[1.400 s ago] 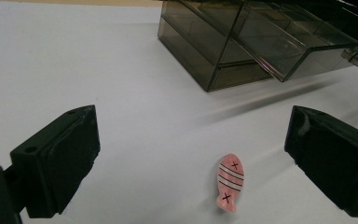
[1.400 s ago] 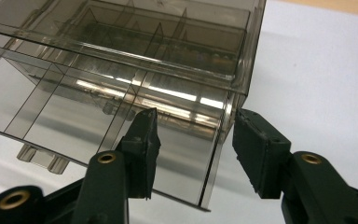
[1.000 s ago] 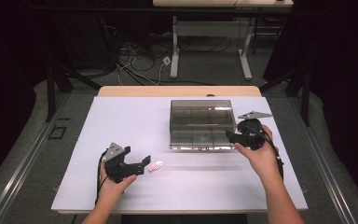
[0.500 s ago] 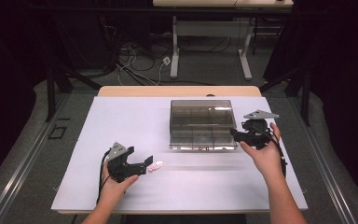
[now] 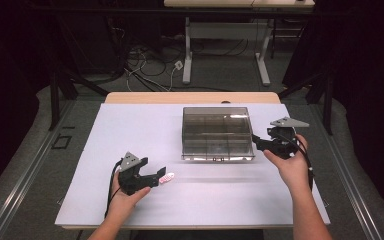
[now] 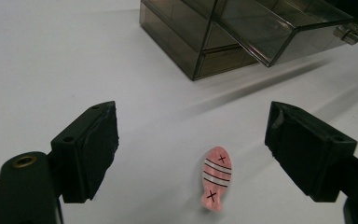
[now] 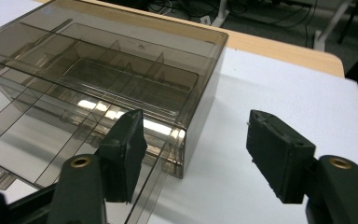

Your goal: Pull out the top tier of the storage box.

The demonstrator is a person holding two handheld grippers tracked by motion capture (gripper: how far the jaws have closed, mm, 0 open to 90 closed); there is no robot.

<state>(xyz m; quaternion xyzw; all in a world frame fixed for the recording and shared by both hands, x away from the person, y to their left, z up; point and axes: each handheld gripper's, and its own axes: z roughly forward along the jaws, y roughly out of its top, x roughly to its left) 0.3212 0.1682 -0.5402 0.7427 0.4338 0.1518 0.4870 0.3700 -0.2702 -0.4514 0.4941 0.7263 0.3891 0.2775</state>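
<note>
The left gripper (image 6: 191,154) gapes around a pink fish (image 6: 216,184); the right gripper (image 7: 196,154), also spread, flanks the smoky compartment box (image 5: 217,132), lid ajar.

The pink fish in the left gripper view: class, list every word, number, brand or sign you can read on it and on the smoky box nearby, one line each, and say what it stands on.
"x": black cross near one end of the pink fish, between the open left tongs.
"x": second black cross near its other end; black-edged white stripes lie between them.
Smoky plastic box: no words, numbers or brand can be read.
</note>
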